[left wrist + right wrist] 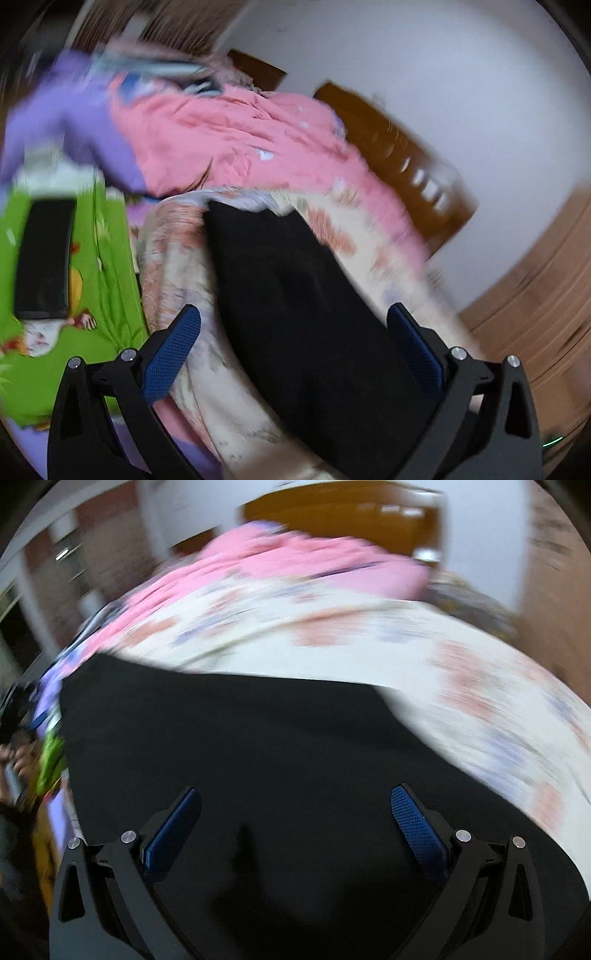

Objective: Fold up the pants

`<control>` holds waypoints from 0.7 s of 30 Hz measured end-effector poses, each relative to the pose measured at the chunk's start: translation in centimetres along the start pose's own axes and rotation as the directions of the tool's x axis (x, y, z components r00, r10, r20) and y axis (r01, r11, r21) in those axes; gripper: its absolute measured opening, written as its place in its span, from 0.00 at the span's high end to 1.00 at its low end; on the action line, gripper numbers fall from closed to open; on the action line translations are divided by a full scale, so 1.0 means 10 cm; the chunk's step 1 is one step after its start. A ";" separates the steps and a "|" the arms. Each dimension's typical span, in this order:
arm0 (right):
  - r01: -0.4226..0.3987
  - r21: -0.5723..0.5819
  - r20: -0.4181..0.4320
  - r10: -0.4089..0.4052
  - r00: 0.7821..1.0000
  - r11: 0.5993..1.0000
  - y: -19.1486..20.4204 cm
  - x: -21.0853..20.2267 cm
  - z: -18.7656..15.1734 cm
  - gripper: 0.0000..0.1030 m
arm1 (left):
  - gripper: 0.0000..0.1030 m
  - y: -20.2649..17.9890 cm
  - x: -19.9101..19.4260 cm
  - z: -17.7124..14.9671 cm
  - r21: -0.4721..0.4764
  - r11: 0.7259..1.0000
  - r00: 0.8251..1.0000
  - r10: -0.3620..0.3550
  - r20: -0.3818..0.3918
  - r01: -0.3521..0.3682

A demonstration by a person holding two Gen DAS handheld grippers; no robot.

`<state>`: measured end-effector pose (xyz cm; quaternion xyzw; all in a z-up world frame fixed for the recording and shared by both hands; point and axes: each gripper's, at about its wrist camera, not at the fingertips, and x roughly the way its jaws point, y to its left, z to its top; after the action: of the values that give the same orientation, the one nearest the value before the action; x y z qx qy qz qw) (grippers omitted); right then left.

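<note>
Black pants (295, 306) lie in a long flat band on a cream floral blanket (177, 266) on a bed. My left gripper (295, 317) hovers above the near part of the band, open, blue pads spread wide with nothing between them. In the right wrist view the black pants (240, 757) fill the lower frame. My right gripper (295, 797) is open over the cloth, its blue pads far apart and empty. Both views are motion-blurred.
A pink quilt (240, 140) is heaped behind the pants, with purple cloth (66, 110) at left. A black flat object (44, 258) rests on a green printed sheet (103, 258). A wooden headboard (399, 151), white wall and wood floor (535, 295) are at right. The floral blanket (369, 638) spreads beyond the pants.
</note>
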<state>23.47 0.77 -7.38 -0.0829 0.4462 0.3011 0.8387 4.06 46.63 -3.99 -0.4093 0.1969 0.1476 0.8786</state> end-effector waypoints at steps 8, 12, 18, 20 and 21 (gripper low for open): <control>-0.140 -0.350 -0.065 0.125 0.990 0.926 1.37 0.69 0.51 0.04 | 0.03 0.18 0.33 0.24 -0.017 0.996 0.990 -0.094 -0.108 0.092; -0.110 -0.380 -0.086 0.083 0.993 0.918 1.45 1.07 0.43 0.04 | 0.07 0.18 0.55 0.30 -0.028 0.997 0.990 -0.076 -0.118 0.074; -0.146 -0.348 -0.079 0.126 0.989 0.926 1.37 1.05 0.45 0.04 | 0.11 0.21 0.74 0.37 0.041 0.996 0.991 -0.077 -0.105 0.082; -0.129 -0.360 -0.077 0.108 0.991 0.924 1.40 1.05 0.43 0.04 | 0.11 0.25 0.80 0.38 0.048 0.995 0.992 -0.083 -0.095 0.088; -0.124 -0.362 -0.076 0.103 0.992 0.924 1.42 1.05 0.44 0.04 | 0.12 0.25 0.81 0.37 0.051 0.994 0.993 -0.090 -0.083 0.094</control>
<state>22.73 18.48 -11.33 -0.2202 0.4095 0.4248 0.7768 10.99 51.85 -7.27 -0.3994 0.2170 0.0849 0.8867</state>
